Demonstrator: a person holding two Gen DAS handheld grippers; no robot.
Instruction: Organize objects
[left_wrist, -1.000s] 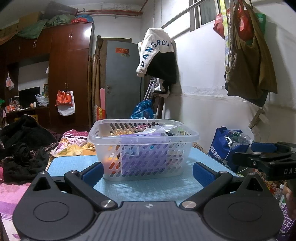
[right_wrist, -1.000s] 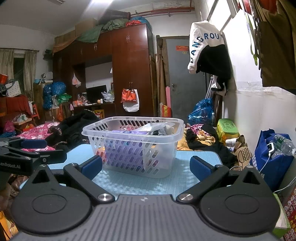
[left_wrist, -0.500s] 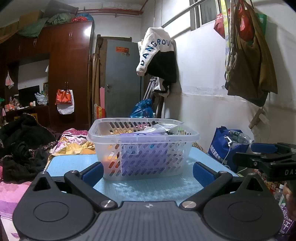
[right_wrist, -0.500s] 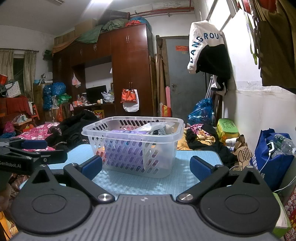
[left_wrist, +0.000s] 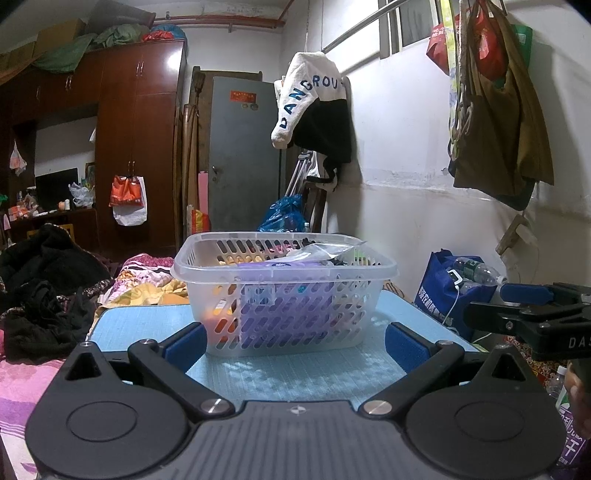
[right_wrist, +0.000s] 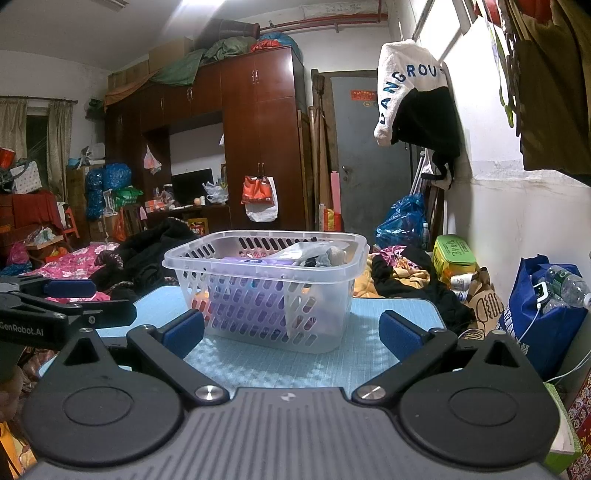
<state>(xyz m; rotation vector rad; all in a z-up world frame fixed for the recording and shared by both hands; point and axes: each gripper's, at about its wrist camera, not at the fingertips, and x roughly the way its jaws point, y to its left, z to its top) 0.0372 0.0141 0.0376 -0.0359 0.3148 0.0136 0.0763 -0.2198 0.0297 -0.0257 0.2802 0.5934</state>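
A clear plastic basket (left_wrist: 284, 295) stands on a light blue table (left_wrist: 295, 373). It holds a purple packet (left_wrist: 273, 266), a clear plastic bag (left_wrist: 325, 251) and other small items. The basket also shows in the right wrist view (right_wrist: 266, 291). My left gripper (left_wrist: 293, 345) is open and empty, a little short of the basket's near wall. My right gripper (right_wrist: 291, 332) is open and empty, also just short of the basket. Each gripper appears side-on in the other's view: the right gripper (left_wrist: 532, 306) and the left gripper (right_wrist: 55, 299).
A blue bag with water bottles (right_wrist: 546, 306) stands right of the table by the white wall. Dark clothes (left_wrist: 44, 295) and bedding lie on the left. A green box (right_wrist: 452, 254) and clothes lie beyond the table. Bags hang on the wall (left_wrist: 495, 110).
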